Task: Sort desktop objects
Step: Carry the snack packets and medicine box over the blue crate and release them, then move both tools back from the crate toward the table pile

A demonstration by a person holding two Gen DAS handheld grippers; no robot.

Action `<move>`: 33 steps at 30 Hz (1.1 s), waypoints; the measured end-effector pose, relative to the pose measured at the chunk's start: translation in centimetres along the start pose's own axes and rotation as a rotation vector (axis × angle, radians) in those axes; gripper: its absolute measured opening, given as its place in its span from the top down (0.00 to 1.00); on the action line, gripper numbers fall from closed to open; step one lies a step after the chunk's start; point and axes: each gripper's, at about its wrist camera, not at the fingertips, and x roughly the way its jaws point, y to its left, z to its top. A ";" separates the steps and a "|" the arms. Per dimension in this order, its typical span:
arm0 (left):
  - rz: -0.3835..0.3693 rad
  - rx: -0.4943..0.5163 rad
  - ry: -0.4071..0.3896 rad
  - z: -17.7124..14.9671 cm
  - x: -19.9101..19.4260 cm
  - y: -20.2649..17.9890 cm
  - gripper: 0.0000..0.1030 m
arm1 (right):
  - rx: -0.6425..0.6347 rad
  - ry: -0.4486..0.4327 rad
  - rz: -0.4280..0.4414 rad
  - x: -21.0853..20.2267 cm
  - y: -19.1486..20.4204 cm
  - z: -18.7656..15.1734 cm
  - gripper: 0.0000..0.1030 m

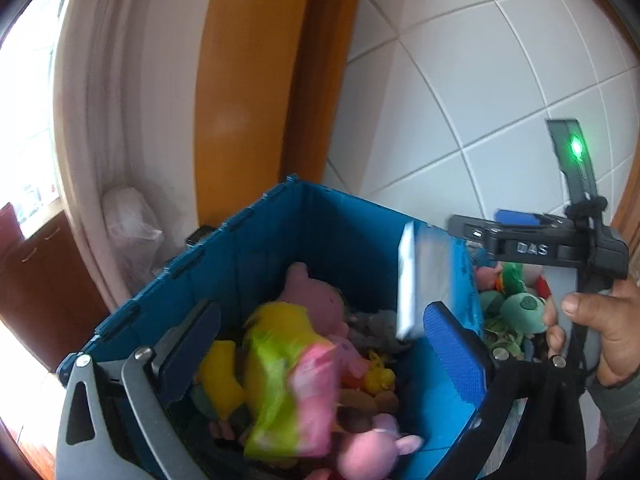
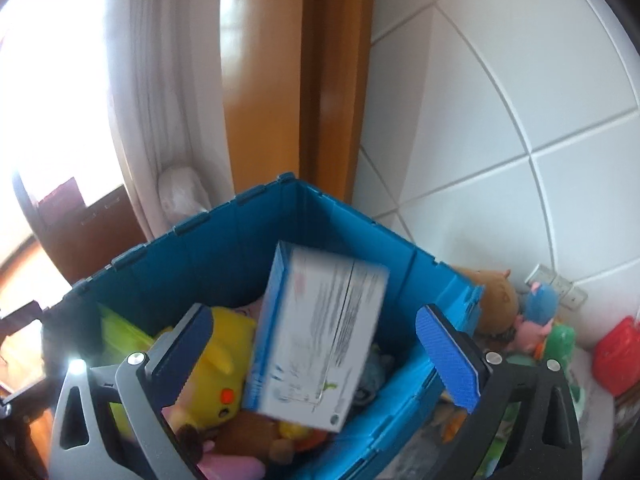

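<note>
- In the left wrist view we read the raised letters "DAS" on the black body of the right gripper (image 1: 532, 248), held by a hand (image 1: 600, 320).
- In the right wrist view we see lines of fine print on the white-and-blue box (image 2: 320, 332) above the blue crate (image 2: 224, 248); motion blur leaves them illegible.

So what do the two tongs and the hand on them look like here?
Both tongs have grey metal arms with silver bolts, black mounts and ribbed blue pads. Seen from the left tongs, the right tongs carry a "DAS" marking, a green light and a knotted black cord. The hand shows a grey cuff.
</note>
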 end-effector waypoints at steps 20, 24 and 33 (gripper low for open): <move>-0.125 0.104 0.026 -1.7 0.5 -6.4 0.00 | 0.119 -0.006 -0.061 -6.2 -7.0 -9.0 0.00; -0.157 0.152 0.042 -2.6 0.8 -10.9 0.00 | 0.168 -0.002 -0.097 -8.1 -10.9 -12.0 0.00; -0.190 0.206 0.103 -5.6 2.7 -21.6 0.00 | 0.250 0.010 -0.158 -12.9 -20.7 -19.3 0.00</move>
